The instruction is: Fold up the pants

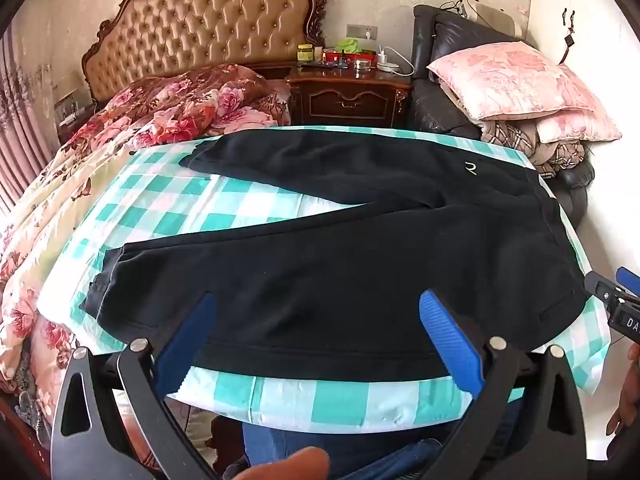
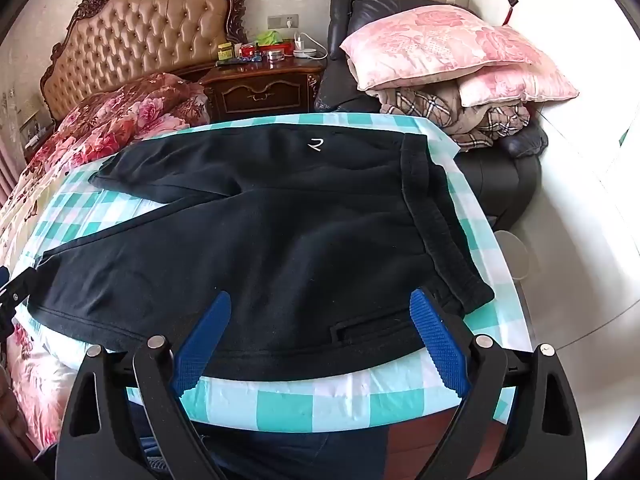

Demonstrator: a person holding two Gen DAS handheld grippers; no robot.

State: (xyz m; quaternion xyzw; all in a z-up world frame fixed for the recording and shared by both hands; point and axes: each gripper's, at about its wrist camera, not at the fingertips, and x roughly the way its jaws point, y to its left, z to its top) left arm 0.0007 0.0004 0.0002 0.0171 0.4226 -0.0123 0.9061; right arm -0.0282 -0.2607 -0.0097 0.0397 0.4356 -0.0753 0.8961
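Observation:
Black pants (image 1: 340, 264) lie spread flat on a green-and-white checked cloth (image 1: 248, 196) over a board. The legs point left and are splayed apart; the waistband (image 2: 440, 224) is at the right. A small white logo (image 2: 314, 145) shows on the far leg. My left gripper (image 1: 316, 304) is open, hovering over the near leg close to the front edge. My right gripper (image 2: 320, 304) is open, hovering over the hip area near a pocket slit (image 2: 368, 326). The right gripper also shows at the right edge of the left wrist view (image 1: 618, 292). Neither holds anything.
A bed with a floral quilt (image 1: 132, 128) and tufted headboard (image 1: 200, 28) lies left and behind. A wooden nightstand (image 1: 348, 92) with small items stands at the back. A black chair holds pink pillows (image 2: 448, 52) at the back right. The person's jeans (image 1: 360, 448) show below.

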